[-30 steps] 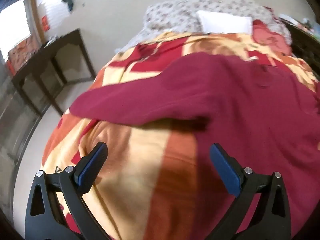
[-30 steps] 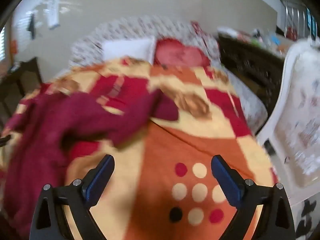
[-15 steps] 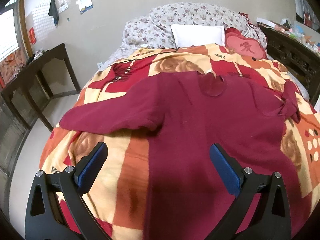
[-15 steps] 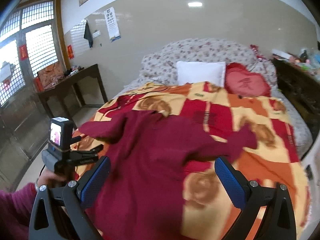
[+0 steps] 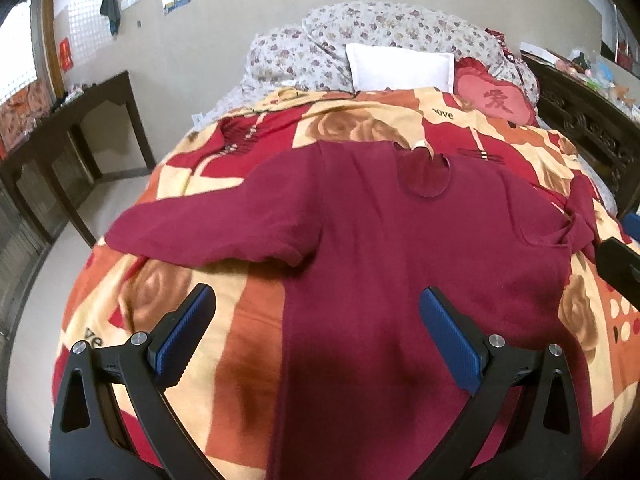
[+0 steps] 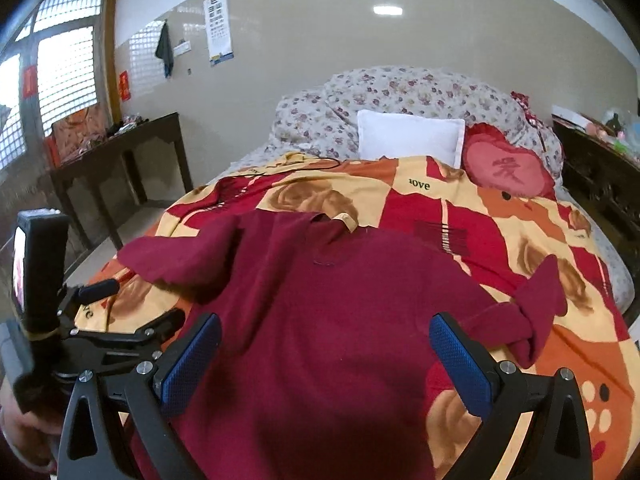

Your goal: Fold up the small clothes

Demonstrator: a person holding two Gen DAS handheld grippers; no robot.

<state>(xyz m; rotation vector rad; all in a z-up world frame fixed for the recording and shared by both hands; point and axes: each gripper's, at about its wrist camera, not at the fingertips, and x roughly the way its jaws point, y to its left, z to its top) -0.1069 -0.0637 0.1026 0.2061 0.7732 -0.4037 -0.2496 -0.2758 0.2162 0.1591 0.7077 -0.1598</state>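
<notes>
1. At the far left, against the wall, stands a dark wooden side table [image 6: 120,148] with clutter on top; a window with a grille [image 6: 60,68] is above it.
2. On the wall hang a dark cloth [image 6: 164,50] and an eye chart [image 6: 219,28].
3. At the left edge of the right wrist view the person's hand [image 6: 24,436] holds the left gripper [image 5: 316,320]. Its jaws are spread wide with nothing between the blue pads; they hover over the near hem area of the sweater and grip nothing.
4. The maroon sweater [image 5: 400,260] lies spread on the patterned blanket [image 5: 360,120] in the middle of the bed, neckline toward the far end with a pale tag [image 5: 422,145] turned up at the collar.
5. Its left sleeve [image 5: 208,232] stretches flat toward the left edge of the bed.
6. The right gripper [image 6: 324,354] hangs over the sweater's body, jaws fully spread and empty.
7. The sweater's right sleeve [image 6: 528,308] is bunched and twisted near the right side of the blanket.
8. At the far end of the bed lie a floral quilt [image 6: 400,92], a white pillow [image 6: 410,138] and, to its right, a red heart cushion [image 6: 508,168].
9. A dark carved cabinet [image 6: 600,172] stands at the far right, with small things on top too blurred to tell.
</notes>
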